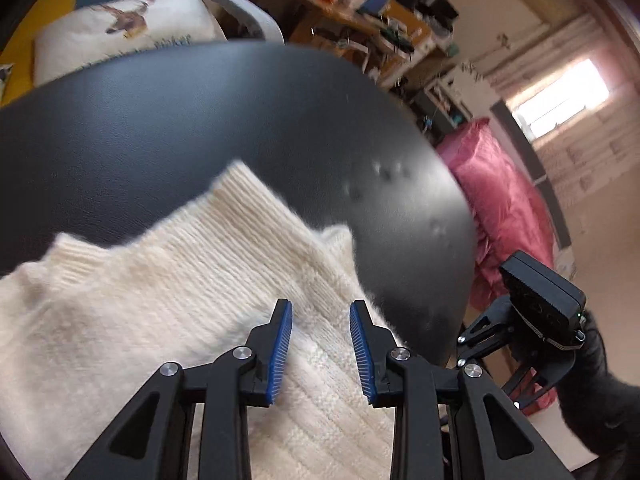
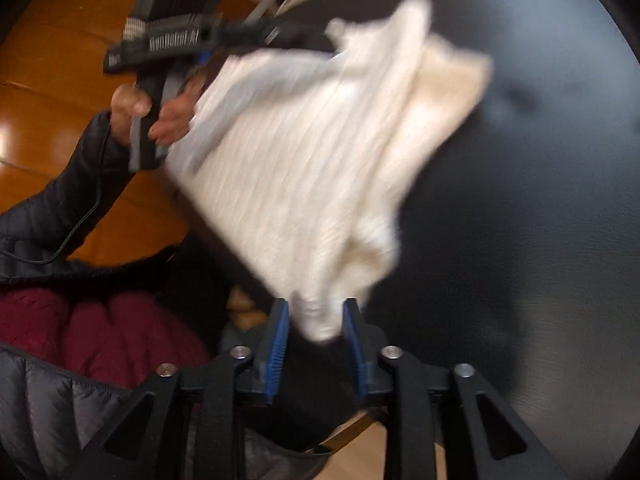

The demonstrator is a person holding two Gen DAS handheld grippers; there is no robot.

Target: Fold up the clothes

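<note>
Blue ribbed pads (image 2: 280,344) of the right gripper (image 2: 316,322) stood closest to the lens, set narrowly and pinching a bunched corner of the cream ribbed knit sweater (image 2: 304,168). From that corner the garment stretched away, blurred, above the round black table (image 2: 540,200), toward the left gripper (image 2: 192,40) at the far side. A bare hand (image 2: 132,108) emerging from a black puffer sleeve (image 2: 60,200) gripped that tool's handle, just beside the cloth's far edge. Orange-brown wooden flooring (image 2: 60,60) showed beyond the table, and dark red quilted fabric (image 2: 92,328) lay low at the left.

In the left wrist view, the left gripper's (image 1: 320,344) blue pads (image 1: 282,344) stood narrowly apart over the sweater (image 1: 160,320); whether they pressed on cloth could not be told. The garment covered the near part of the table (image 1: 200,120), with a ribbed hem (image 1: 240,184) pointing outward. At the right edge the right gripper (image 1: 532,320) appeared from behind, just off the table rim. Farther back were a white printed cushion (image 1: 120,28), a pink quilted bundle (image 1: 500,192) and a cluttered wooden shelf (image 1: 360,12).
</note>
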